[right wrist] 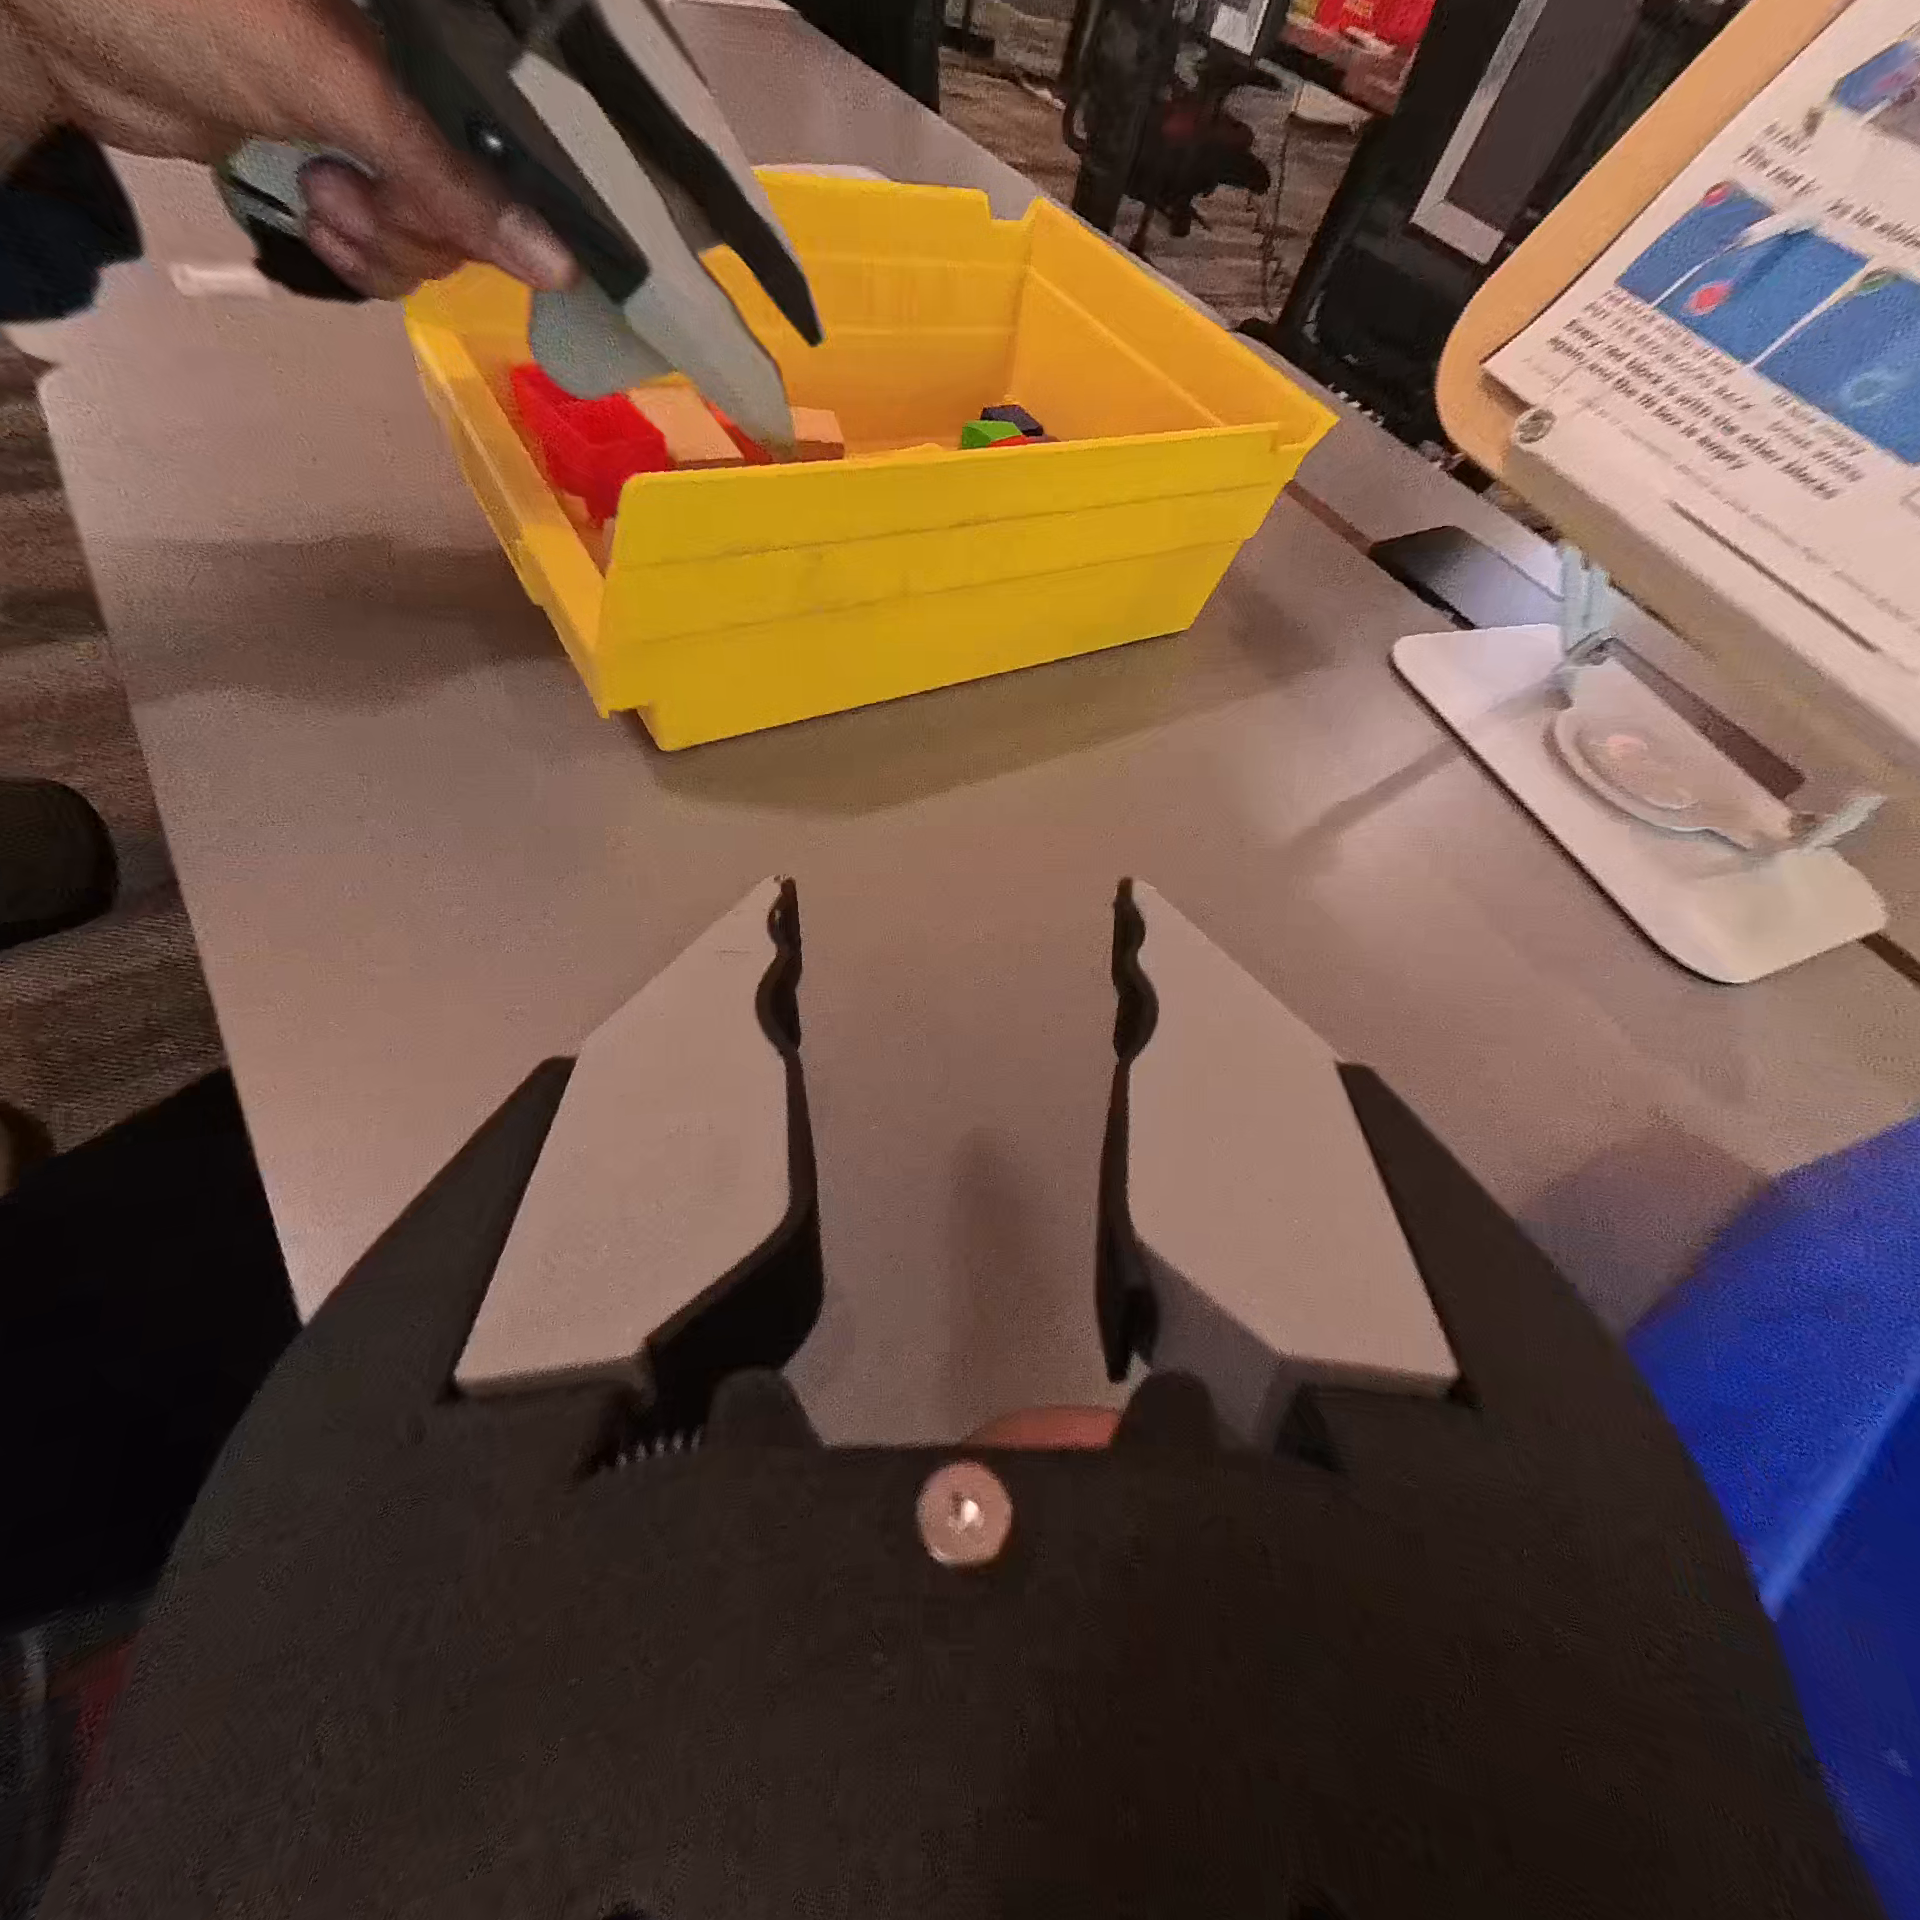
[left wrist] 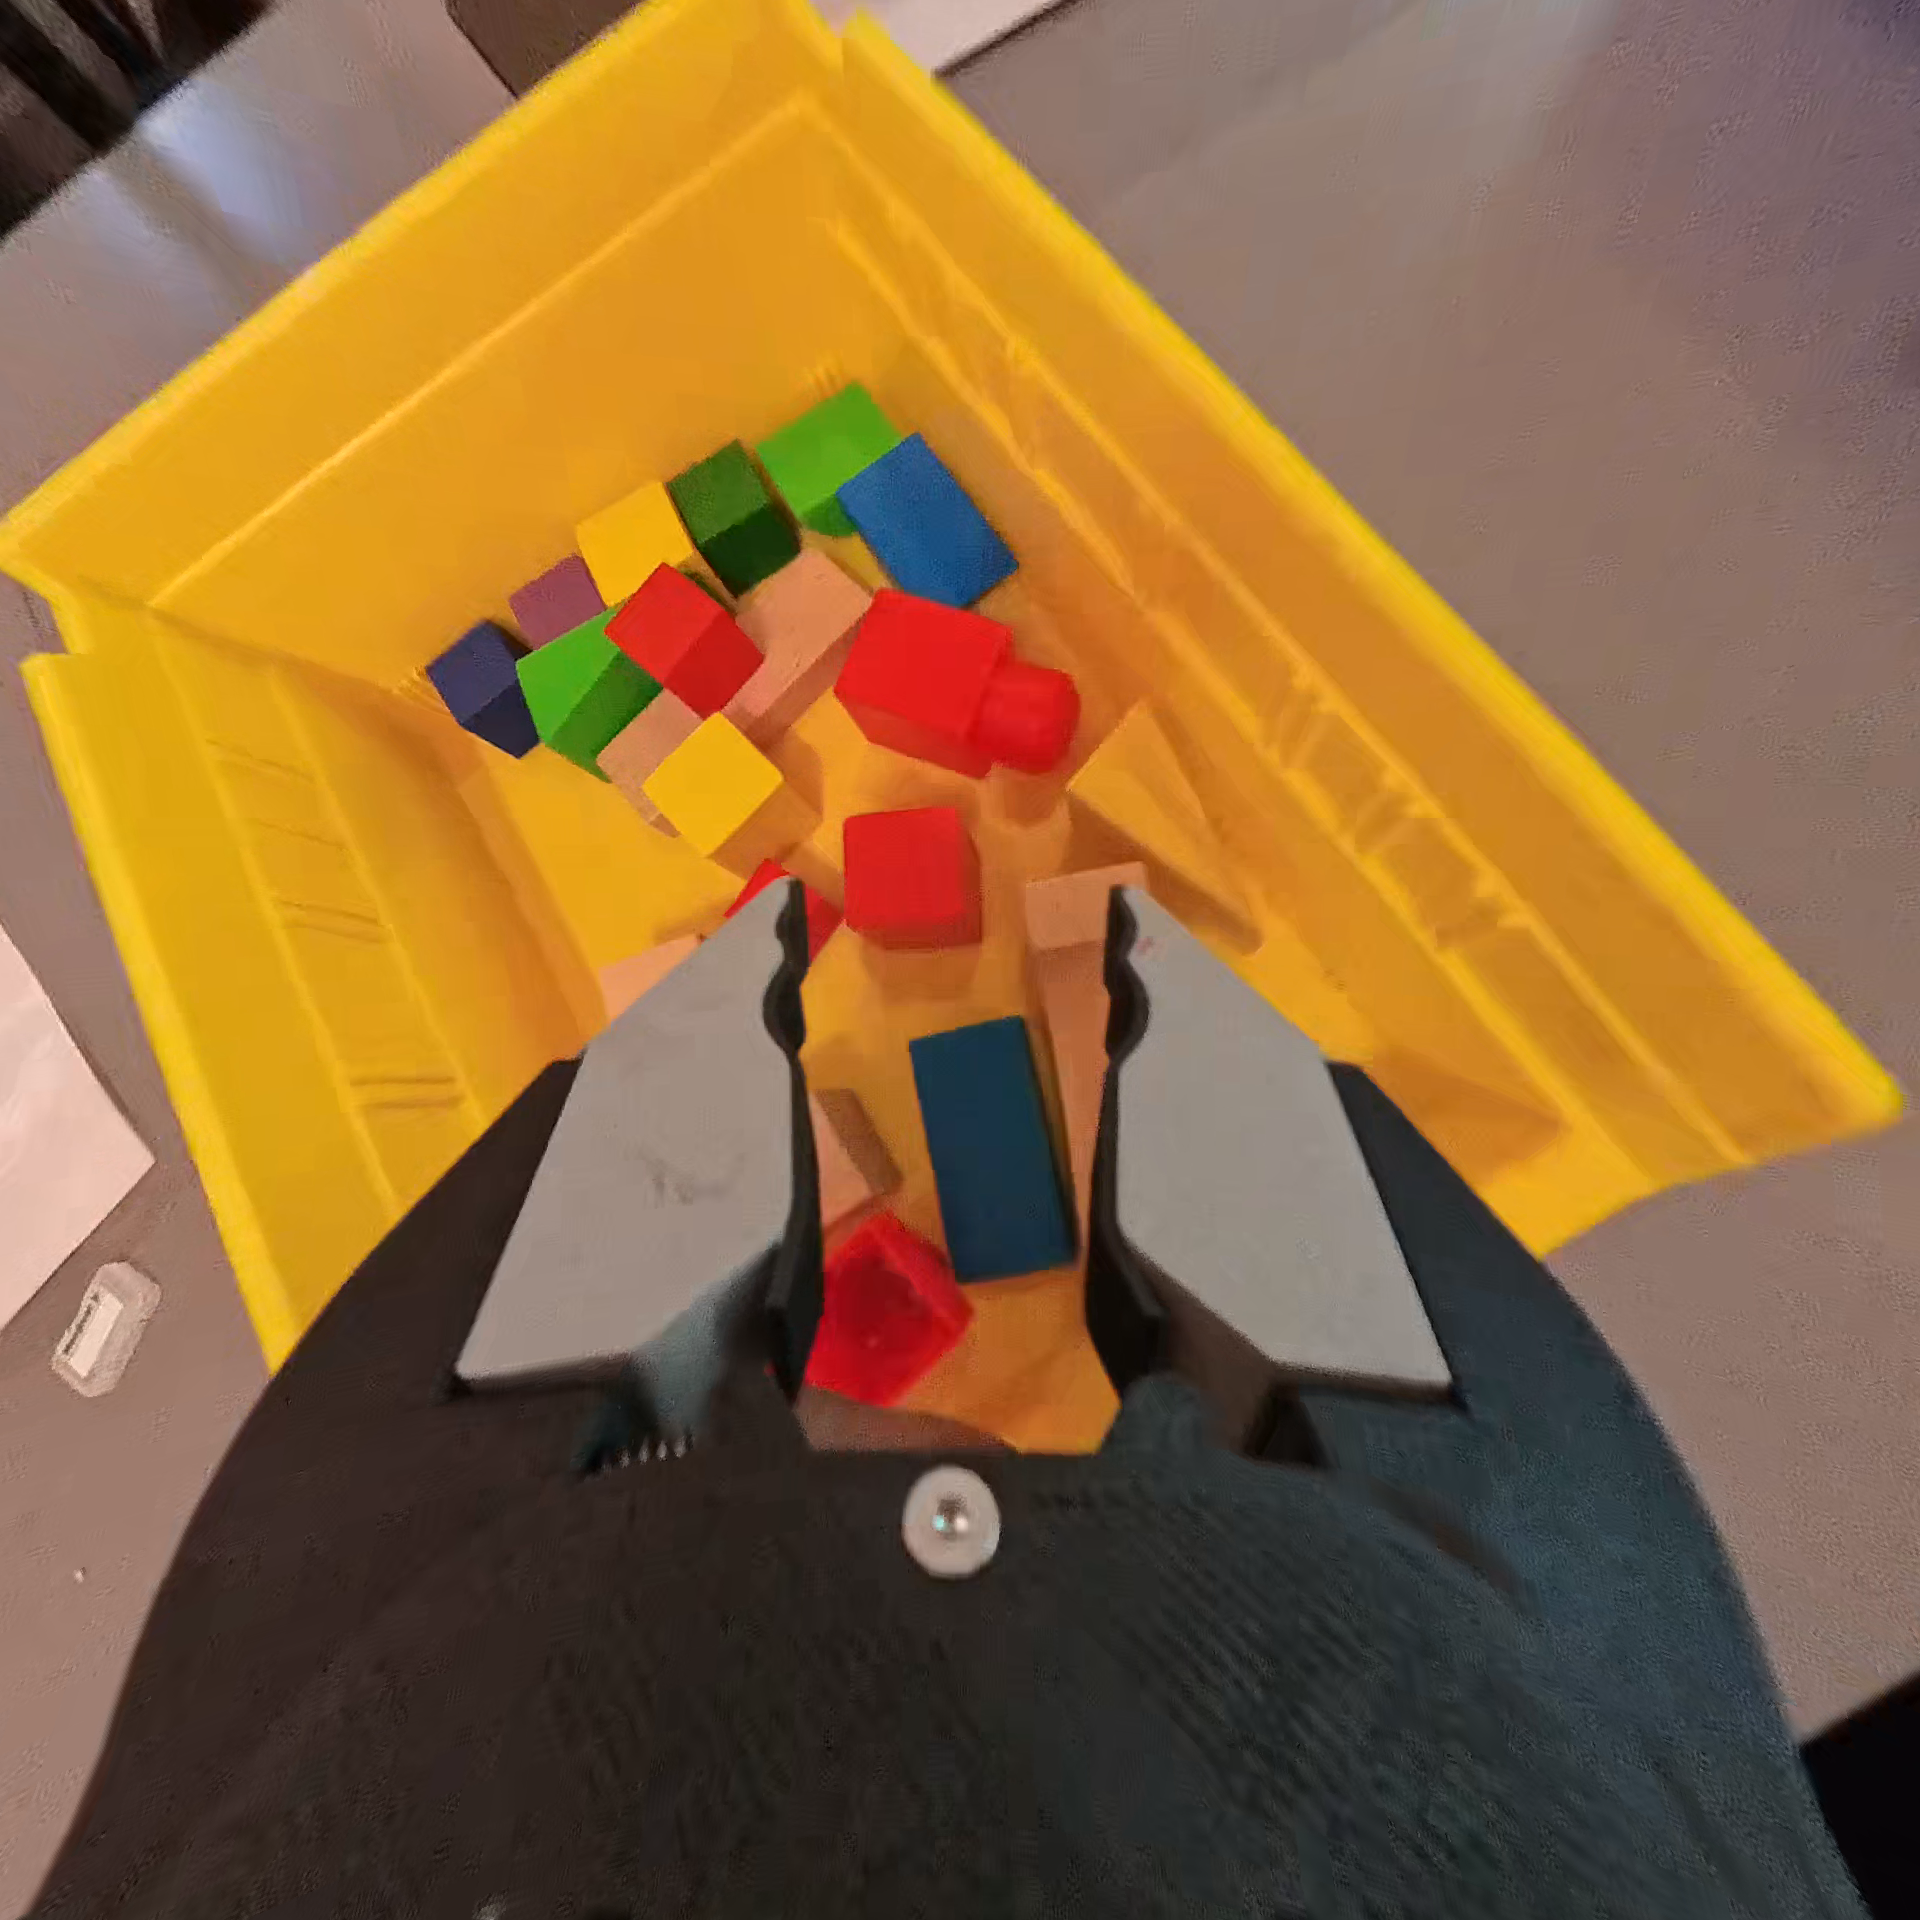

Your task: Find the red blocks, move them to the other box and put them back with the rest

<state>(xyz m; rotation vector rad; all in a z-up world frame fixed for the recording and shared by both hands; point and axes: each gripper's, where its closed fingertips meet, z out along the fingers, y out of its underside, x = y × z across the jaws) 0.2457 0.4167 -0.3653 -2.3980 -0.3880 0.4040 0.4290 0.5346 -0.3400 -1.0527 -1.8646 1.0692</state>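
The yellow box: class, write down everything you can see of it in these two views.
The yellow box is an open-topped bin that looks like moulded plastic, with ribbed, sloping walls and a stepped rim. It stands upright on the grey table. Inside lies a loose heap of coloured and plain wooden blocks, among them several red blocks, some piled at one end, others scattered. The left gripper reaches down into it with jaws apart, gripping nothing. The right gripper hovers clear of it.

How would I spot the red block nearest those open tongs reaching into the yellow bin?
Start at the yellow bin on the grey table. Just ahead of the left gripper tips sits a red cube, alone on the bin floor. The other red blocks lie farther off in the jumbled pile.
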